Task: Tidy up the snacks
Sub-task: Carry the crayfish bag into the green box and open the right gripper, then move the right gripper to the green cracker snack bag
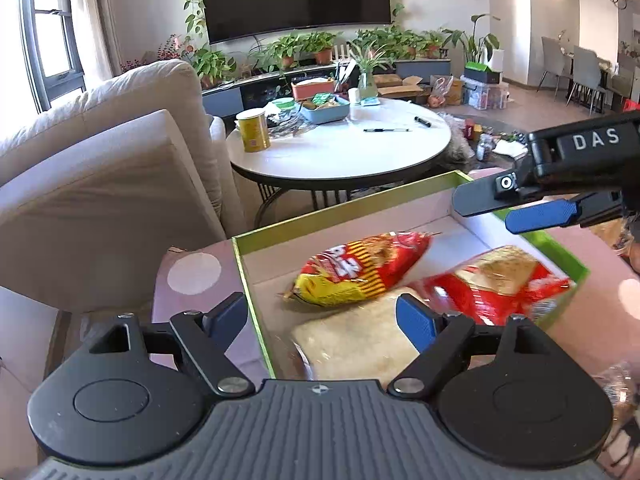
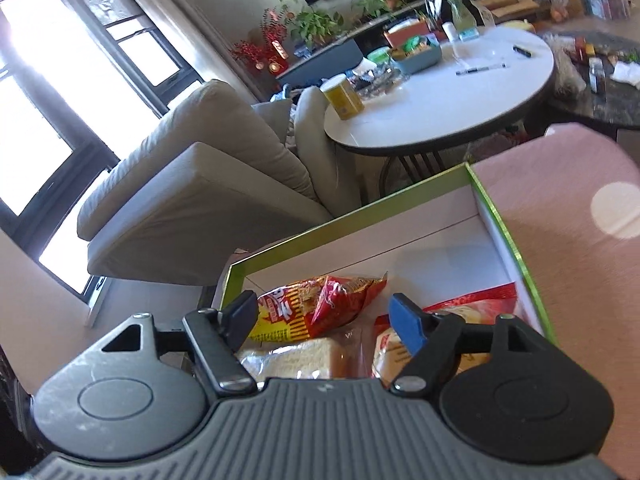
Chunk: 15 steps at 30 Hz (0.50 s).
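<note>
A green-rimmed box (image 1: 340, 208) (image 2: 360, 208) with a white inside lies on a pink cloth. It holds a red-and-yellow snack bag (image 1: 360, 268) (image 2: 320, 308), a red bag with a bread picture (image 1: 496, 284) (image 2: 472, 300) and a clear bag of sliced bread (image 1: 360, 336) (image 2: 296, 356). My left gripper (image 1: 320, 320) is open above the box's near left corner, straddling the wall, with the bread bag below it. Over the near part of the box my right gripper (image 2: 324, 320) (image 1: 484, 214) stands open above the bags, its pads pressing on nothing.
Beyond the box stands a round white table (image 1: 340, 148) with a yellow can (image 1: 253, 130), a blue tray (image 1: 324, 110) and pens. A beige sofa (image 1: 100, 180) is at the left. The pink cloth (image 2: 580, 260) extends to the right of the box.
</note>
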{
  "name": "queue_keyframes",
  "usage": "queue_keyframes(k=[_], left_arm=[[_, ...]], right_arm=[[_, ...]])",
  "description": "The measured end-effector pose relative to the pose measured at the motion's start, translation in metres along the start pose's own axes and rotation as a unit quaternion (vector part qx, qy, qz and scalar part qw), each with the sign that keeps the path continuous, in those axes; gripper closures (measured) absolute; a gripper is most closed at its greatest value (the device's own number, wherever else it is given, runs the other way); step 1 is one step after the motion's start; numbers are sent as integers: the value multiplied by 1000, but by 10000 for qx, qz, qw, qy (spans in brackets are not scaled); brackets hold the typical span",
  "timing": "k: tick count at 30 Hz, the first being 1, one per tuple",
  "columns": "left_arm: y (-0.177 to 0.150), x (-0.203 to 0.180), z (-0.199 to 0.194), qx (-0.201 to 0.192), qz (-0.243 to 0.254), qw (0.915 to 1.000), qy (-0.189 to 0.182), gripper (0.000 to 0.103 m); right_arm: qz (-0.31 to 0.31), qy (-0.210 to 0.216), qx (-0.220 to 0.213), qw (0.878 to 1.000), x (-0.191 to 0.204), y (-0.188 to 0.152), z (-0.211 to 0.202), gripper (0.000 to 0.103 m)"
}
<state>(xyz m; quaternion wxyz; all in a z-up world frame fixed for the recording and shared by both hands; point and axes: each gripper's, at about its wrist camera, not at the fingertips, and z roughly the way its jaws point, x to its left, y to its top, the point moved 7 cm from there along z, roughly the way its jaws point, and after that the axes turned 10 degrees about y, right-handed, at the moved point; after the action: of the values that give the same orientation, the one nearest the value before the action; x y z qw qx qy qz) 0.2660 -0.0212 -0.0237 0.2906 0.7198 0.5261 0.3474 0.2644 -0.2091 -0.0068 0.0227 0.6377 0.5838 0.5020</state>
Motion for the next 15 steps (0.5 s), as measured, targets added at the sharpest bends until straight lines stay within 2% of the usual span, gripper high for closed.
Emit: queue_keyframes(k=[8, 11, 15], left_arm=[[-20, -25, -38, -165, -307, 9991, -252, 18], [-31, -40, -52, -158, -328, 9987, -361, 18], [-46, -62, -75, -242, -312, 9972, -634, 16]], right_arm=[[-890, -41, 36, 9960, -3, -25, -53, 25], [-1239, -204, -53, 9921, -18, -38, -71, 25], [-1327, -429, -151, 9901, -45, -55, -109, 25]])
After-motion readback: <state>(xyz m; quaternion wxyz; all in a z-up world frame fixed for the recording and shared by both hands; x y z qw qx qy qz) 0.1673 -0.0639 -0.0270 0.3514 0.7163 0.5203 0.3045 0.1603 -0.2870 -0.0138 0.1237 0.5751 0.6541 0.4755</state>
